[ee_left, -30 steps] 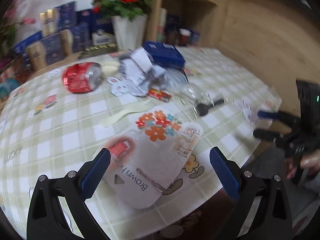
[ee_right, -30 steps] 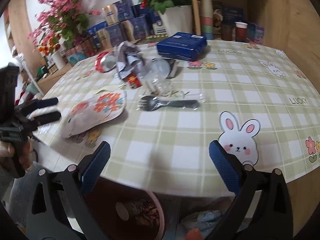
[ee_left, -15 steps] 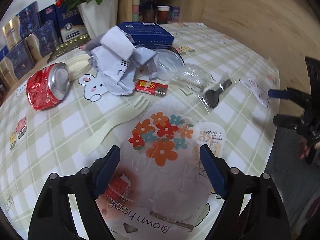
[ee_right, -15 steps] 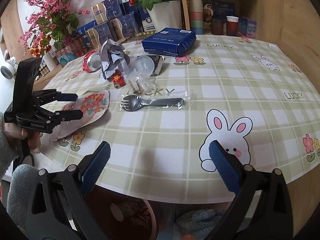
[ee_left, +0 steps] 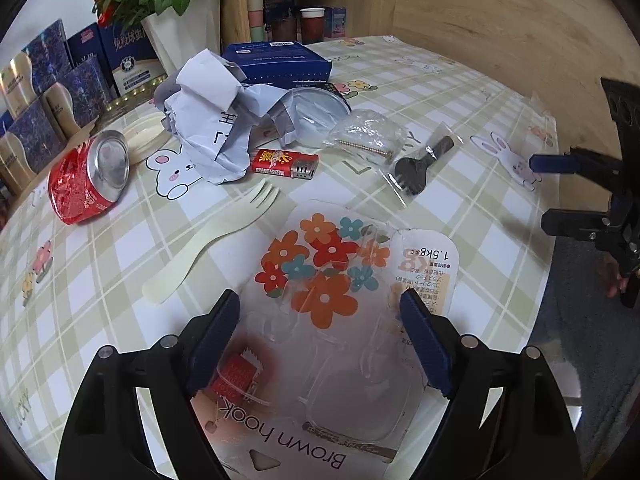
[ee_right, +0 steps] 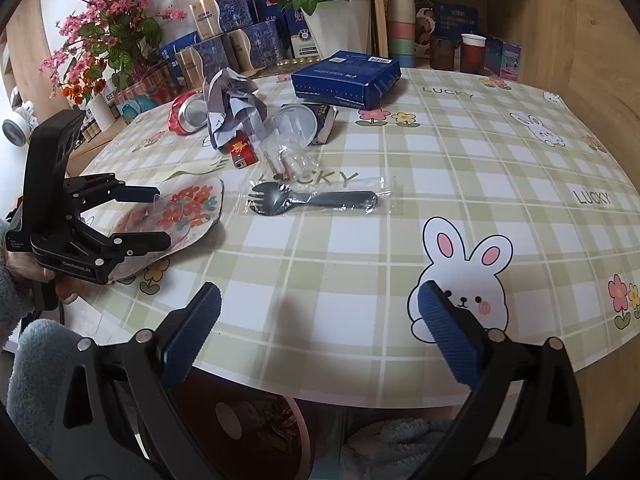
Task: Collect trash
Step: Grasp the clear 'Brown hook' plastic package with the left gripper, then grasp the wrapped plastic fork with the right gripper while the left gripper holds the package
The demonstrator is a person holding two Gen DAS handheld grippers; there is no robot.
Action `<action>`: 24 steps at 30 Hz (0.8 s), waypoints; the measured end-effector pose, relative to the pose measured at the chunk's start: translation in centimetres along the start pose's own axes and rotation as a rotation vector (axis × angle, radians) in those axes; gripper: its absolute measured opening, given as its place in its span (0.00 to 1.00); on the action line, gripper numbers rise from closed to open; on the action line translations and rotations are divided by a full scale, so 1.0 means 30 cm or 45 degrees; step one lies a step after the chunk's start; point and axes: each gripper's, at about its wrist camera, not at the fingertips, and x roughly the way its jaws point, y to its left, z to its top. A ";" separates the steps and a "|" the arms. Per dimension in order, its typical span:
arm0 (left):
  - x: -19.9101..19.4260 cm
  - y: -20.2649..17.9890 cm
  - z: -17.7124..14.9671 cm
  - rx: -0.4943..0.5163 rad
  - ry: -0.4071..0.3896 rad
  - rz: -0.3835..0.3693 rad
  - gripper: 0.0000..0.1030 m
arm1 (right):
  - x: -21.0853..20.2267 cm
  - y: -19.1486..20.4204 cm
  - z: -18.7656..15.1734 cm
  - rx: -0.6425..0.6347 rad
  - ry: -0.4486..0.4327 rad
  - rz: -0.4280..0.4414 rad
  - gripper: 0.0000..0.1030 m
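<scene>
A flat blister package (ee_left: 320, 280) printed with flowers and "Brown hook" lies at the table's near edge. My left gripper (ee_left: 320, 338) has its pads against the package's two side edges, and in the right wrist view the package (ee_right: 188, 208) bows upward between the left gripper's (ee_right: 162, 216) fingers. My right gripper (ee_right: 318, 316) hangs open over the table's front edge with nothing between its pads. Farther back lie a wrapped black spork (ee_right: 312, 200), a cream fork (ee_left: 212, 244), a red lighter (ee_left: 284, 162), crumpled paper (ee_left: 212, 120) and a crushed red can (ee_left: 86, 184).
A clear bag with a screw (ee_left: 368, 136), a round plastic lid (ee_left: 316, 112) and a blue box (ee_left: 276, 62) sit behind the trash. A flower vase (ee_right: 340, 24), boxes and cups line the back. A bin (ee_right: 248, 420) stands under the table, below my right gripper.
My left gripper moved forward and down over the flower package and its jaws narrowed onto the package's sides. The right gripper stayed where it was.
</scene>
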 end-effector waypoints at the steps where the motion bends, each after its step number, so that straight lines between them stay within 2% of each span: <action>1: -0.002 -0.006 0.000 0.010 -0.004 0.008 0.76 | 0.002 0.004 0.001 -0.003 -0.002 0.001 0.94; 2: -0.008 -0.007 0.002 0.001 -0.012 -0.001 0.62 | 0.004 0.006 0.005 -0.007 -0.003 0.002 0.94; 3: -0.022 -0.009 0.006 -0.001 -0.036 0.000 0.55 | 0.004 0.010 0.006 -0.012 -0.006 0.003 0.94; 4: -0.036 -0.011 0.014 -0.020 -0.052 0.027 0.55 | 0.003 0.014 0.009 -0.023 -0.011 0.005 0.94; 7: -0.042 -0.005 0.008 -0.069 -0.045 -0.008 0.55 | 0.003 0.019 0.009 -0.040 -0.014 0.005 0.94; 9: -0.036 -0.019 -0.007 -0.045 -0.030 0.026 0.55 | 0.006 0.016 0.007 -0.034 -0.011 0.007 0.94; 11: -0.045 -0.018 -0.022 -0.073 -0.036 0.042 0.55 | 0.006 0.012 0.007 -0.031 -0.010 0.009 0.94; 19: -0.195 0.049 -0.087 -0.510 -0.159 0.146 0.55 | 0.025 -0.022 0.050 -0.164 0.015 -0.041 0.94; 24: -0.242 0.059 -0.115 -0.643 -0.210 0.172 0.55 | 0.069 -0.026 0.137 -0.274 -0.002 -0.002 0.94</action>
